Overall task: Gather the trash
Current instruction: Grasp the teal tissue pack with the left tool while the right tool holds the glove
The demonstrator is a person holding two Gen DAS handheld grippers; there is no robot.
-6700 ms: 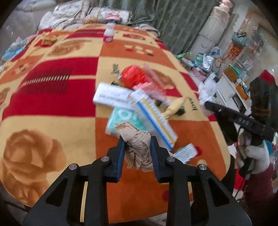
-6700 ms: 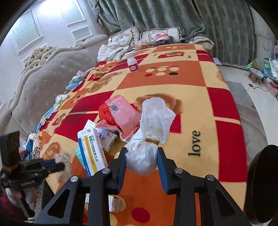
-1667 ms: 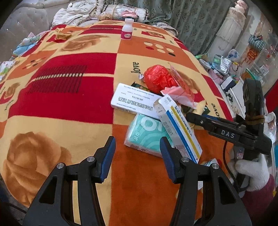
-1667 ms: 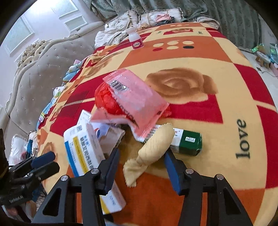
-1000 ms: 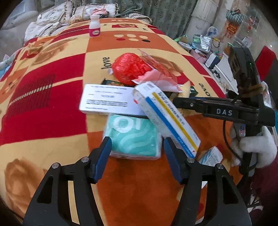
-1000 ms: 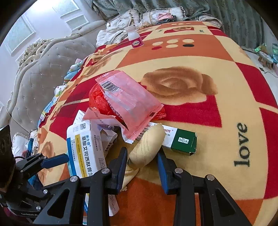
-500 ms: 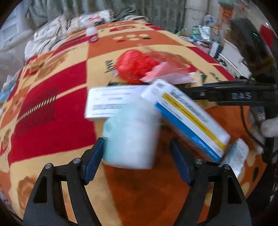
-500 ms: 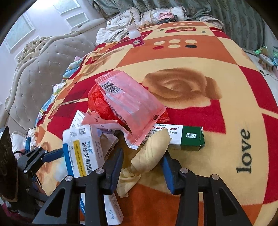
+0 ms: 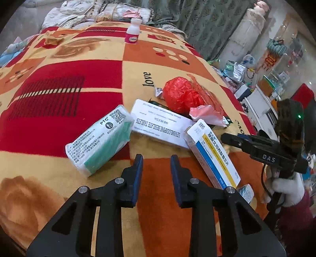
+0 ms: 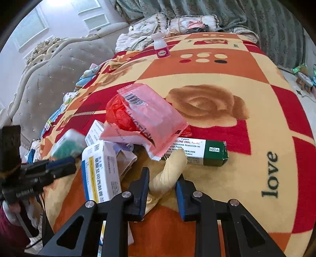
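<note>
A bed spread with a fleecy red, orange and cream patchwork blanket (image 9: 59, 102) carries everything. Near its foot edge lies a cluster: a green-and-white soft tissue pack (image 9: 98, 142), a flat white cardboard medicine box (image 9: 160, 126), a white box with blue and yellow stripes (image 9: 213, 156), a crumpled red plastic bag (image 9: 181, 94) under a pink wrapper (image 10: 156, 120), a green-ended paste carton (image 10: 199, 151) and a cream cloth twist (image 10: 169, 174). Towards the head end stands a small white bottle with pink label (image 9: 132, 31), beside piled pillows (image 9: 118, 11).

Four boxes (image 9: 212, 156), one bottle (image 9: 132, 31)
</note>
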